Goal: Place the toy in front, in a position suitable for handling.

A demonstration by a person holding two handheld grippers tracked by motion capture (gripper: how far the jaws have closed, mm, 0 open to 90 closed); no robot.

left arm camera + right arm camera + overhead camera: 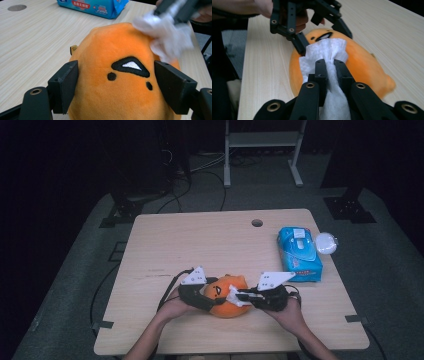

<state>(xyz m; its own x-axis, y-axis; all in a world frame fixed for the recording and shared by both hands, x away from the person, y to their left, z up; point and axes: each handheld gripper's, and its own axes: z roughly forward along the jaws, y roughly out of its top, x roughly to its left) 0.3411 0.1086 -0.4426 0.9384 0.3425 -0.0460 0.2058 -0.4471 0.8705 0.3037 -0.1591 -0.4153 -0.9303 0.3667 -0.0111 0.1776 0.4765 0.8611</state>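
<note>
An orange plush toy (227, 297) with a stitched black face lies near the front edge of the wooden table (175, 245). My left gripper (214, 296) grips it from the left. In the left gripper view its black jaws press on both sides of the plush (120, 75) beside the face. My right gripper (241, 296) comes in from the right, shut on a crumpled white wipe (235, 299). In the right gripper view the wipe (324, 51) is pinched between the jaws of the right gripper (330, 62) and rests on top of the plush (362, 65).
A blue pack of wipes (299, 252) lies at the right side of the table, with a round clear lid (326, 242) beside it at the edge. A cable hole (257, 223) sits at the table's far middle. A metal stand (262, 140) is behind the table.
</note>
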